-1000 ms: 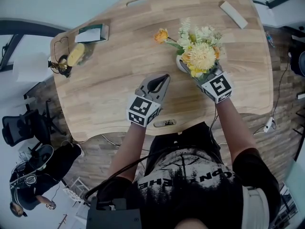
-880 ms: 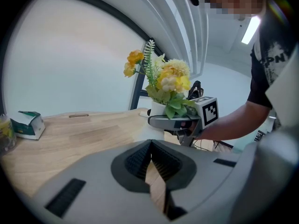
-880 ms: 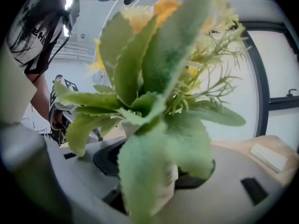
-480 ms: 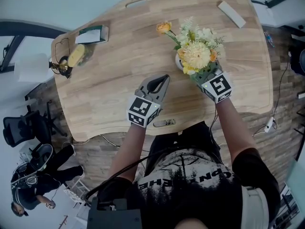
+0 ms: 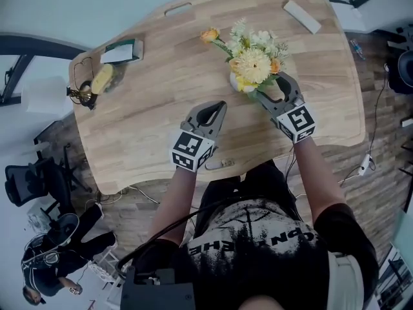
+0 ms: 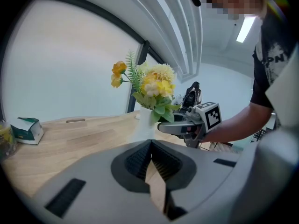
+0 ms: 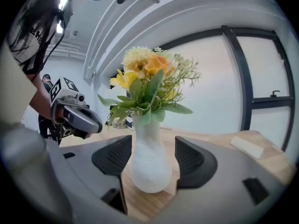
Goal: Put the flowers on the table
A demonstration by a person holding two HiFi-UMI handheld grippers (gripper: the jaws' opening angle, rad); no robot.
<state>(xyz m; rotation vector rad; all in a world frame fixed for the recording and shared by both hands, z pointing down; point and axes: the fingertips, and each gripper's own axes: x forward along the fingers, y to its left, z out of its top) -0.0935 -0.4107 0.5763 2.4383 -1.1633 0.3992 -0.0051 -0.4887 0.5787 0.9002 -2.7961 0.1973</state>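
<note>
I see the right hand-held gripper with its jaws spread wide, and they have just been opening. In the right gripper view the white vase stands upright on the desk between those two jaws, near their tips. A sliver of wood shows between the vase and the right-side pad. Neither pad presses on the vase, so it rests on its own base.

The flowers sit in the vase, on the right half of the desk. I can make out a big pale yellow bloom, smaller orange and white ones, and green leaves. One orange bloom on a long stem leans out to the left in the head view.

The left hand-held gripper is near the vase, to its left and closer to the person. Its jaws are pressed together at the tips with nothing between them. In the left gripper view only desk wood shows through the narrow gap below the tips. That view looks at the vase and flowers ahead, with the right hand-held gripper beside them on the right.

Well apart from all this, a small green and white box lies near the desk's far left corner. A white block lies near the far right corner.
</note>
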